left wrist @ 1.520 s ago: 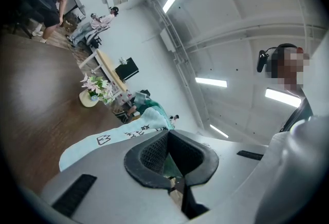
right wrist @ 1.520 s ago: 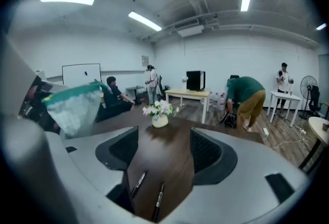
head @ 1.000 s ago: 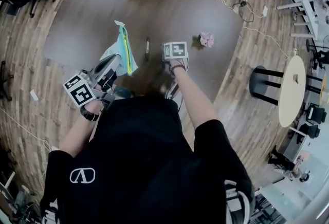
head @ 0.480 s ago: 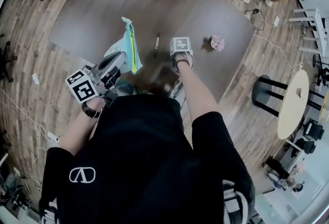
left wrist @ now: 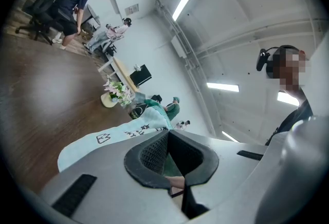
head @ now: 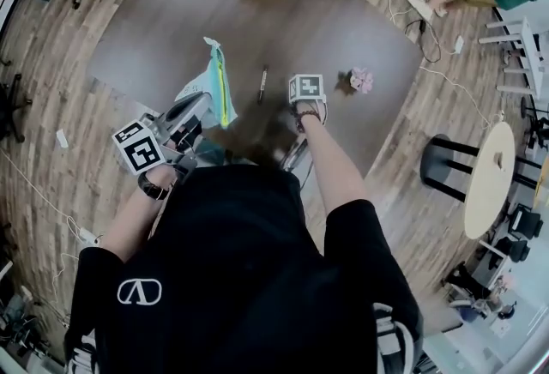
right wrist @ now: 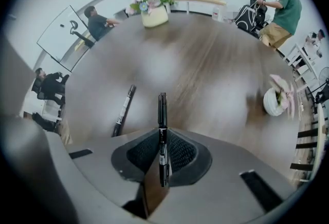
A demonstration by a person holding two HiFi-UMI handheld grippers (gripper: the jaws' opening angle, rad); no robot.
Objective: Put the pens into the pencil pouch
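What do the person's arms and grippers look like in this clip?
The left gripper and right gripper both have smooth grey bodies with black ribbed pads. Each carries a white cube with black square markers. The person wears a black short-sleeved shirt and a dark strap at each wrist.

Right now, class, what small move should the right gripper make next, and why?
Probably let the grip firm up, then lift the black pen off the table. The jaws of the right gripper are closing with that pen between them, and the left gripper is shut on the pencil pouch. A second pen lies on the table.
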